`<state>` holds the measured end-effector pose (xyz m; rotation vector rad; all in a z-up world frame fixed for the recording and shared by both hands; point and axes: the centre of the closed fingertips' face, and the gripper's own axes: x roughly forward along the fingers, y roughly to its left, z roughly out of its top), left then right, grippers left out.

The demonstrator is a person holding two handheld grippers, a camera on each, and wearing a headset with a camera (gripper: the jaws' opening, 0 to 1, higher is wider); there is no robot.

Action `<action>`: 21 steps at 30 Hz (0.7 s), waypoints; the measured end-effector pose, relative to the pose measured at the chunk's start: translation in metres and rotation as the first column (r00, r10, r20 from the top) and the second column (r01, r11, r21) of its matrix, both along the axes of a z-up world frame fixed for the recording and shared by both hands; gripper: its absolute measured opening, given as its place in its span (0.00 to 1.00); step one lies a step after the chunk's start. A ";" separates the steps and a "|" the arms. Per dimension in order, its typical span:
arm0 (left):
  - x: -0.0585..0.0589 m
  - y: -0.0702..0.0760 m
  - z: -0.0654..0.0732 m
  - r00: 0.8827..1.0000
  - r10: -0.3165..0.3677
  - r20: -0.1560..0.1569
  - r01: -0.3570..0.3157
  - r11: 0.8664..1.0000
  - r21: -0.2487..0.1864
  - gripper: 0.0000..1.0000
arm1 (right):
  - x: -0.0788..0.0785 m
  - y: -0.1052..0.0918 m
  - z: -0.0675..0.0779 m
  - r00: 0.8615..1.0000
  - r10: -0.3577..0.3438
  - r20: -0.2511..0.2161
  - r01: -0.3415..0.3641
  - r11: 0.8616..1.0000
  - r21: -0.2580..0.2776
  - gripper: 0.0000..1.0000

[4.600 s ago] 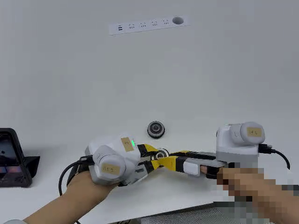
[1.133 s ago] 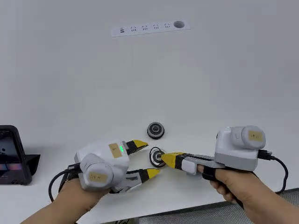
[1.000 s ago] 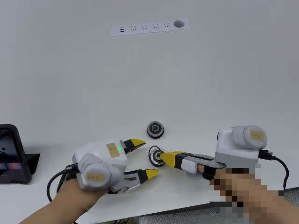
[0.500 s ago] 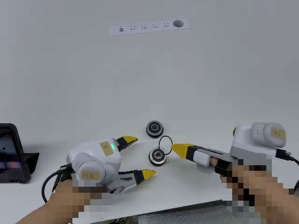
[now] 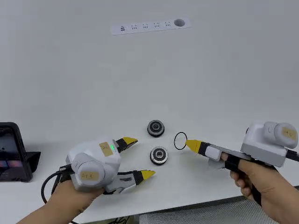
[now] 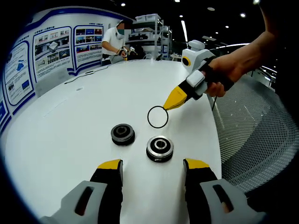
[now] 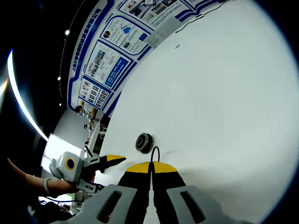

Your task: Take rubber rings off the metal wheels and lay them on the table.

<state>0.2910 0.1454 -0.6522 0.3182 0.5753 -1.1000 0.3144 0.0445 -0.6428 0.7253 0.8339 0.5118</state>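
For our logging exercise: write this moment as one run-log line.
right tool: shut on rubber ring, clear of wheels | left tool: open, beside near wheel | far wheel: on table

Two metal wheels (image 5: 159, 155), one rubber ring (image 5: 180, 141), one power strip (image 5: 150, 25), one phone (image 5: 10, 151), plus left tongs (image 5: 139, 157) and right tongs (image 5: 190, 145).

I saw a plain white table (image 5: 70, 93). My landmark was the nearer wheel (image 5: 159, 155), which lay flat and had a bright metal rim. The second wheel (image 5: 155, 128) lay just beyond it, darker-rimmed and not touching it. The white power strip (image 5: 150, 25) sat well behind it, toward the table's back. The black device (image 5: 11, 158) stood propped far to its left.
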 end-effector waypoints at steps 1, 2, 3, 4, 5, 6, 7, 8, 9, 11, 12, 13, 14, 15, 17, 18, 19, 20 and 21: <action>0.000 0.000 0.000 1.000 0.001 -0.002 -0.001 1.000 0.000 0.53 | 0.001 -0.002 -0.004 1.000 -0.008 -0.006 0.008 1.000 -0.013 0.02; 0.000 0.000 0.000 1.000 0.000 -0.001 0.000 1.000 0.002 0.53 | 0.001 -0.004 -0.006 1.000 -0.013 -0.009 0.013 1.000 -0.025 0.02; 0.000 0.000 0.000 1.000 -0.001 0.000 0.001 1.000 0.002 0.53 | 0.002 -0.005 -0.007 1.000 -0.015 -0.008 0.015 0.999 -0.033 0.02; -0.001 0.000 0.000 1.000 0.000 -0.002 0.000 1.000 -0.001 0.53 | 0.002 -0.006 -0.008 1.000 -0.019 -0.010 0.018 0.999 -0.043 0.02; -0.001 0.000 0.000 1.000 -0.001 -0.002 0.001 1.000 -0.002 0.52 | 0.003 -0.007 -0.010 1.000 -0.020 -0.010 0.020 0.998 -0.054 0.02; -0.001 0.000 0.001 1.000 -0.003 -0.001 0.003 1.000 -0.001 0.52 | 0.003 -0.010 -0.012 1.000 -0.021 -0.007 0.020 0.997 -0.074 0.02; -0.001 0.000 0.001 1.000 -0.003 -0.002 0.003 1.000 -0.001 0.52 | 0.004 -0.011 -0.014 1.000 -0.020 -0.006 0.019 0.996 -0.087 0.02; -0.001 -0.001 0.001 1.000 -0.003 -0.004 0.003 1.000 -0.002 0.52 | 0.004 -0.012 -0.015 1.000 -0.017 -0.003 0.016 0.994 -0.106 0.03; -0.002 -0.001 0.001 1.000 -0.005 -0.004 0.005 1.000 -0.001 0.52 | 0.004 -0.013 -0.017 1.000 -0.010 0.002 0.010 0.992 -0.125 0.04; -0.002 -0.002 0.000 1.000 -0.007 -0.005 0.007 1.000 0.000 0.52 | 0.004 -0.013 -0.018 1.000 -0.002 0.009 0.003 0.990 -0.141 0.07; -0.002 -0.002 0.000 1.000 -0.007 -0.006 0.007 1.000 -0.001 0.52 | 0.004 -0.013 -0.018 1.000 0.000 0.011 0.001 0.989 -0.147 0.08; -0.002 -0.002 0.000 1.000 -0.007 -0.005 0.007 1.000 0.000 0.51 | 0.004 -0.014 -0.018 1.000 0.004 0.013 -0.002 0.988 -0.153 0.08; -0.002 -0.002 0.001 1.000 -0.007 -0.006 0.007 1.000 -0.001 0.51 | 0.004 -0.015 -0.019 1.000 0.008 0.018 -0.005 0.986 -0.164 0.09; -0.002 -0.002 0.001 1.000 -0.007 -0.007 0.007 1.000 -0.002 0.51 | 0.005 -0.015 -0.019 1.000 0.010 0.021 -0.007 0.986 -0.168 0.10; -0.002 -0.003 0.000 1.000 -0.009 -0.008 0.009 1.000 0.000 0.51 | 0.005 -0.016 -0.020 0.999 0.020 0.029 -0.014 0.982 -0.187 0.13; -0.002 -0.003 0.000 1.000 -0.010 -0.009 0.010 1.000 0.000 0.51 | 0.005 -0.016 -0.020 0.999 0.027 0.034 -0.020 0.980 -0.197 0.14; -0.002 -0.003 0.001 1.000 -0.012 -0.009 0.012 1.000 -0.001 0.50 | 0.004 -0.016 -0.020 0.999 0.039 0.038 -0.030 0.978 -0.209 0.15; -0.002 -0.004 0.001 1.000 -0.013 -0.009 0.013 1.000 -0.001 0.50 | 0.004 -0.016 -0.020 0.998 0.044 0.040 -0.035 0.976 -0.215 0.17; -0.002 -0.004 0.002 1.000 -0.014 -0.008 0.014 1.000 0.000 0.50 | 0.003 -0.016 -0.020 0.997 0.055 0.046 -0.043 0.972 -0.229 0.19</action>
